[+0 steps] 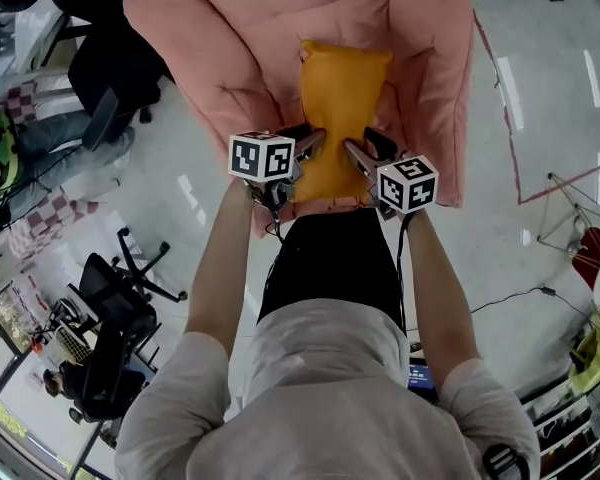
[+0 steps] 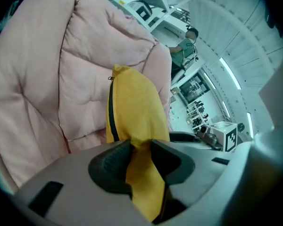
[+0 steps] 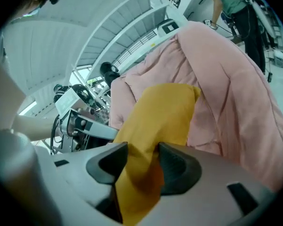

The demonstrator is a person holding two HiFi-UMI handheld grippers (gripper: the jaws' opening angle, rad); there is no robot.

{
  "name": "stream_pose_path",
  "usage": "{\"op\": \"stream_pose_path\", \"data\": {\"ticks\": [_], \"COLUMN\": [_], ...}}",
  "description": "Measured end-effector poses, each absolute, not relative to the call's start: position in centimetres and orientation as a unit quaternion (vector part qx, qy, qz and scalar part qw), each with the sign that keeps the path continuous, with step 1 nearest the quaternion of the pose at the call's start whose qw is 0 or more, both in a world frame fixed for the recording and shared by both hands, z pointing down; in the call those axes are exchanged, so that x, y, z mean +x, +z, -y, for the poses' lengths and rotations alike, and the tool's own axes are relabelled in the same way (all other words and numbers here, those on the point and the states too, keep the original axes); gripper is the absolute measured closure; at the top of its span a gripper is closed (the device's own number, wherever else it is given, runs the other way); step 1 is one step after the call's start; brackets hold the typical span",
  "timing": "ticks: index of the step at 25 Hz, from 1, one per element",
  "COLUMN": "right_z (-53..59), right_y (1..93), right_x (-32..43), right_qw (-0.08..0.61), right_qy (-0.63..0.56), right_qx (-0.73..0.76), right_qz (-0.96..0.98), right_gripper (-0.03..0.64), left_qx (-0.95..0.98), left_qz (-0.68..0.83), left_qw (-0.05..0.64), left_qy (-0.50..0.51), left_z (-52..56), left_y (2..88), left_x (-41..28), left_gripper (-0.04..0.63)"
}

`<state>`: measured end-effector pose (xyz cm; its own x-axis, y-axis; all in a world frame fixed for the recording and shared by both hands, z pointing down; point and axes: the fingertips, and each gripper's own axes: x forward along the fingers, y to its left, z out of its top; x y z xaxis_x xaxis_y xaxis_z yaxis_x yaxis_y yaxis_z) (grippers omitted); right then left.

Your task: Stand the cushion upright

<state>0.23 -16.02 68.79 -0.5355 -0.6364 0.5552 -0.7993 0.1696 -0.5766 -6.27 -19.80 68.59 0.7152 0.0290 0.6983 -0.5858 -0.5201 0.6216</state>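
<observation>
Orange cushion [image 1: 340, 108] sits in the middle of the pink padded chair [image 1: 220, 38], with its long axis running straight away from the person toward the backrest. The left gripper [image 2: 141, 147] has the near-left corner and the right gripper [image 3: 144, 154] the near-right one. Both sets of fingers [image 2: 108, 166] are closed down on a pinch of the fabric, which bunches up between the pads. Neither hand is really nearer, since they're side by side on the same short edge, so everything beyond the fingers is cushion. Probably the near end needs to come up and in, so it tips onto its far edge against the backrest.
</observation>
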Motion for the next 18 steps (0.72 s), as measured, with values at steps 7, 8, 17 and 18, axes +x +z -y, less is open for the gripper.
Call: {"op": "stream_pose_path", "data": {"ticks": [7,8,17,18], "right_z": [20.1,20.7,26.8,27.3], "right_y": [64.4,63.6,59.2,59.1], "right_x": [0.1,-0.2,-1.2,-1.2], "right_qw": [0.107,0.109,0.127,0.124], "right_qy": [0.381,0.37,0.258,0.249], "right_qx": [0.452,0.448,0.424,0.423], "right_qz": [0.8,0.807,0.859,0.862], "right_gripper": [0.403,0.404,0.41,0.411], "left_qx": [0.82,0.824,0.864,0.865], "left_qz": [0.223,0.23,0.305,0.312], "left_qw": [0.442,0.433,0.328,0.323], "left_qy": [0.288,0.283,0.229,0.222], "left_z": [23.1,23.6,28.7,29.2], "left_y": [64.2,63.4,58.4,58.2], "left_x": [-6.7,-7.0,-8.0,-8.0], "left_gripper": [0.451,0.453,0.453,0.454]}}
